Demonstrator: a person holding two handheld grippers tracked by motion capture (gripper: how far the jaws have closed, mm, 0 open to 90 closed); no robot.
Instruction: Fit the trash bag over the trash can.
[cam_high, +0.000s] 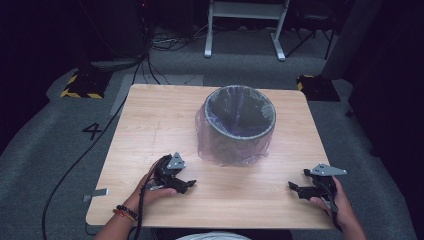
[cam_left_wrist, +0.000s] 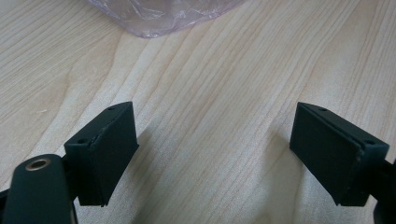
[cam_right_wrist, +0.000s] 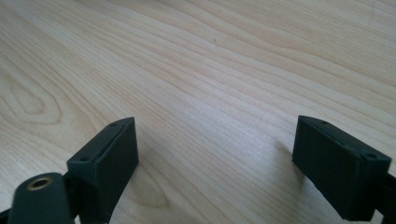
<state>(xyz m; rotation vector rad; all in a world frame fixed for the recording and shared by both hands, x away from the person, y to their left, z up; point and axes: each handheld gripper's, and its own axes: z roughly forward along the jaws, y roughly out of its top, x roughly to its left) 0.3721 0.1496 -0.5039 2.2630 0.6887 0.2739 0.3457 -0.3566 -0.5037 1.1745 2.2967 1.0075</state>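
- The bin (cam_high: 240, 127) stands in the middle of the bench (cam_high: 150, 125), a bit to the far side. A thin see-through bag (cam_high: 220, 150) lines it and hangs down over its outside.
- The left hand-held gripper (cam_high: 186, 185) sits near the front left of the bin. Its jaws are wide apart with nothing between them.
- The right hand-held gripper (cam_high: 295, 187) is at the near right of the bench, well apart from the bin. Its jaws are wide apart too, over bare wood.
- The bag is soft, crinkly and slippery. A pinch could slip off it, or tear it if pulled hard.
- The bin is round and looks light. A tug on the bag from one side could slide or tip it.
- The bag's edge (cam_left_wrist: 154, 18) bunches on the wood, so a jaw could grab too little.
- The bench is smooth, pale wood with wavy lines.
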